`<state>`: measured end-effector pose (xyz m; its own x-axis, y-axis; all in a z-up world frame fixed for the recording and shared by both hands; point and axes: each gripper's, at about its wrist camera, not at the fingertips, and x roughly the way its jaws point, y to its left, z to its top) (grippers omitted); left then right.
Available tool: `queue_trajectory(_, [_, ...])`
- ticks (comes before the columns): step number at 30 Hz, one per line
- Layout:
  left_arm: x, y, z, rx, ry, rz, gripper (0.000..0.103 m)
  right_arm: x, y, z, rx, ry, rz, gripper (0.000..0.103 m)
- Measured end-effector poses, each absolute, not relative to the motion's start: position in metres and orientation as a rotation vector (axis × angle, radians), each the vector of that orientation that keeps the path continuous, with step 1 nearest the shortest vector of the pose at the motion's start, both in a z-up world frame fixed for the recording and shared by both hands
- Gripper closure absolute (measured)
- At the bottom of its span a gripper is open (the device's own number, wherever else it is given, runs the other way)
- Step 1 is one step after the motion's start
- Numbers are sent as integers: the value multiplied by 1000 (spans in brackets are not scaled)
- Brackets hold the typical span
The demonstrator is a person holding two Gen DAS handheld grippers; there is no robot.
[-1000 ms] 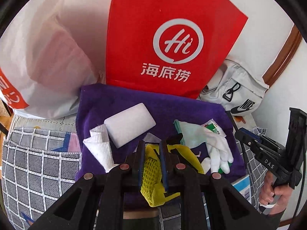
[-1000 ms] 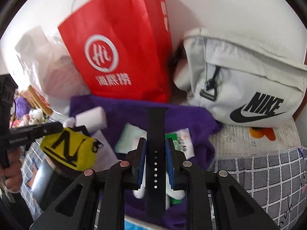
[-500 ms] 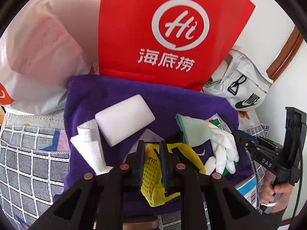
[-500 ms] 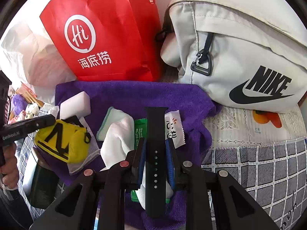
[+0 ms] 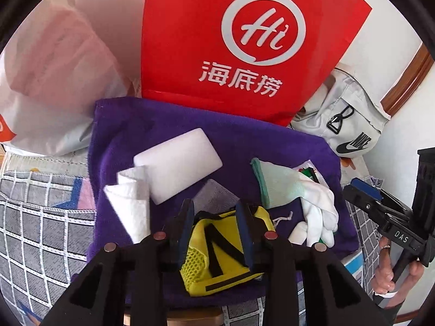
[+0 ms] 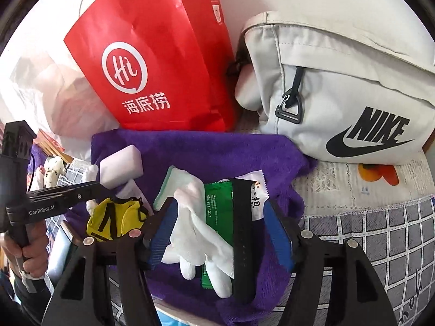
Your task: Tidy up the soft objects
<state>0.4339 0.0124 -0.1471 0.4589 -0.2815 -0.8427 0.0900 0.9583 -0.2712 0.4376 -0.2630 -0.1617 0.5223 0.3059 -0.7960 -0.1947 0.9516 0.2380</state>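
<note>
A purple towel [image 5: 244, 146] lies spread on the checked cover. On it lie a white sponge block [image 5: 178, 164], a rolled white tissue [image 5: 131, 206] and a white glove [image 5: 299, 201]. My left gripper [image 5: 217, 233] is open around a yellow mesh pouch [image 5: 220, 255] that rests on the towel's front edge. My right gripper [image 6: 220, 231] is open; a black watch strap [image 6: 243, 233] lies between its fingers on the towel [image 6: 206, 149], over the white glove [image 6: 198, 233] and a green sachet [image 6: 217, 212]. The pouch [image 6: 114, 217] shows at left there.
A red paper bag [image 5: 244, 43] stands behind the towel, a white plastic bag [image 5: 54, 81] at left, a grey Nike bag [image 6: 342, 87] at right. A white sachet [image 6: 257, 198] lies by the strap. The checked bed cover [image 6: 380, 239] extends right.
Both grippers have opened. The left one let the yellow pouch down on the towel; the right one released the black strap onto the glove and sachets.
</note>
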Motion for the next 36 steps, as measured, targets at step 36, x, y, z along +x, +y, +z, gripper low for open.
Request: queue_trajectory(36, [288, 63, -36, -255, 745, -206, 52, 289, -220, -92, 48, 841, 283, 25])
